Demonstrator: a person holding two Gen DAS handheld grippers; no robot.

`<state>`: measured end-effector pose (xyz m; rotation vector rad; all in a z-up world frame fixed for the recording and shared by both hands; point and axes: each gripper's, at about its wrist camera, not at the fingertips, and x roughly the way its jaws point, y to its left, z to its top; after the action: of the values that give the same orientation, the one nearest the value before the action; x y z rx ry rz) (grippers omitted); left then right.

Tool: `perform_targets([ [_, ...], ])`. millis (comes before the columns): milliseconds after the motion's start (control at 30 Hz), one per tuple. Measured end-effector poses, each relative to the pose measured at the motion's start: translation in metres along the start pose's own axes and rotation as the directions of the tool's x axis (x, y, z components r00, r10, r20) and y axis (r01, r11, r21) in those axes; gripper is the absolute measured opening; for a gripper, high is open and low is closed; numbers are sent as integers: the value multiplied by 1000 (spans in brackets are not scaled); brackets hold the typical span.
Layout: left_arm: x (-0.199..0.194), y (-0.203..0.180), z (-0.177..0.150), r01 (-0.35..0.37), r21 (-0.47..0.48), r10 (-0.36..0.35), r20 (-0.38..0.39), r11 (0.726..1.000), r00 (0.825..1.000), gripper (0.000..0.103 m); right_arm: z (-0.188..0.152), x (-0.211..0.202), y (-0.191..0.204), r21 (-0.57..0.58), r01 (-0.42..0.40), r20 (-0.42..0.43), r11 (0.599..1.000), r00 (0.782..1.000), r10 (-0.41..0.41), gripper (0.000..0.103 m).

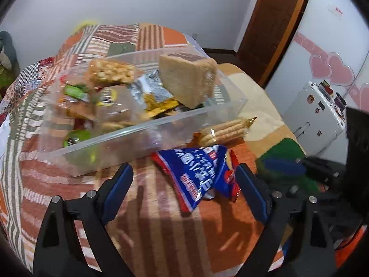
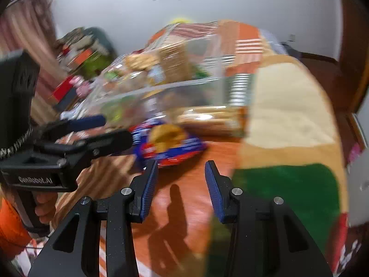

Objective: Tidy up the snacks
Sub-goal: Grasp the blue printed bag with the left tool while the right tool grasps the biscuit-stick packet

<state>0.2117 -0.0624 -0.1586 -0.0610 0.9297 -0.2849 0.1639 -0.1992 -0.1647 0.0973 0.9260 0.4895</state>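
A clear plastic bin on the patchwork cloth holds several snacks, among them a nut bar and a pale wafer block. A blue and red snack packet lies in front of the bin, with a sleeve of round biscuits behind it. My left gripper is open and empty, its right finger just beside the packet. In the blurred right wrist view my right gripper is open and empty, just short of the blue packet. The left gripper shows there at the left, and the bin behind.
The patchwork cloth covers a rounded surface that drops off at the right. A white appliance stands to the right below it. Cluttered shelves stand at the far left. A brown door is behind.
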Motion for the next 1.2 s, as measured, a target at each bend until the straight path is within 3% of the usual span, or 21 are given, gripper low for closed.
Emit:
perform_targets([
  [167, 32, -11, 1, -4, 14, 5, -57, 1000, 998, 92, 4, -13, -29, 44, 121, 20, 992, 992, -122, 46],
  [267, 46, -12, -2, 4, -2, -4, -72, 1000, 997, 94, 8, -15, -32, 51, 136, 32, 989, 990, -138, 56],
  [333, 53, -11, -4, 15, -19, -16, -73, 1000, 997, 94, 12, -13, -30, 48, 138, 41, 989, 989, -140, 68],
  [400, 55, -9, -5, 33, -45, -36, -67, 998, 997, 93, 15, -7, -26, 38, 125, 38, 991, 991, -126, 69],
  [500, 52, -5, -6, 71, -56, -74, -57, 996, 996, 78, 23, 7, -22, 18, 111, 13, 994, 994, -111, 69],
  [633, 42, 5, -12, 69, -52, -72, -40, 996, 997, 70, 30, 23, -17, 13, 94, -19, 996, 995, -94, 69],
  [700, 34, 14, -16, 56, -59, -58, -32, 997, 998, 70, 32, 30, -12, 6, 93, -29, 996, 995, -93, 70],
  [800, 23, 29, -20, 35, -75, -37, -23, 997, 999, 70, 34, 37, -5, -8, 110, -38, 994, 993, -111, 83],
  [900, 13, 43, -28, 9, -88, -10, -16, 996, 1000, 69, 35, 43, 0, -20, 121, -44, 992, 992, -122, 88],
  [1033, 3, 55, -33, -18, -88, 18, -5, 996, 1000, 69, 37, 50, 6, -22, 141, -52, 990, 989, -142, 102],
  [1200, -7, 60, -38, -36, -84, 36, 10, 996, 999, 69, 40, 61, 12, -25, 166, -75, 986, 983, -167, 103],
])
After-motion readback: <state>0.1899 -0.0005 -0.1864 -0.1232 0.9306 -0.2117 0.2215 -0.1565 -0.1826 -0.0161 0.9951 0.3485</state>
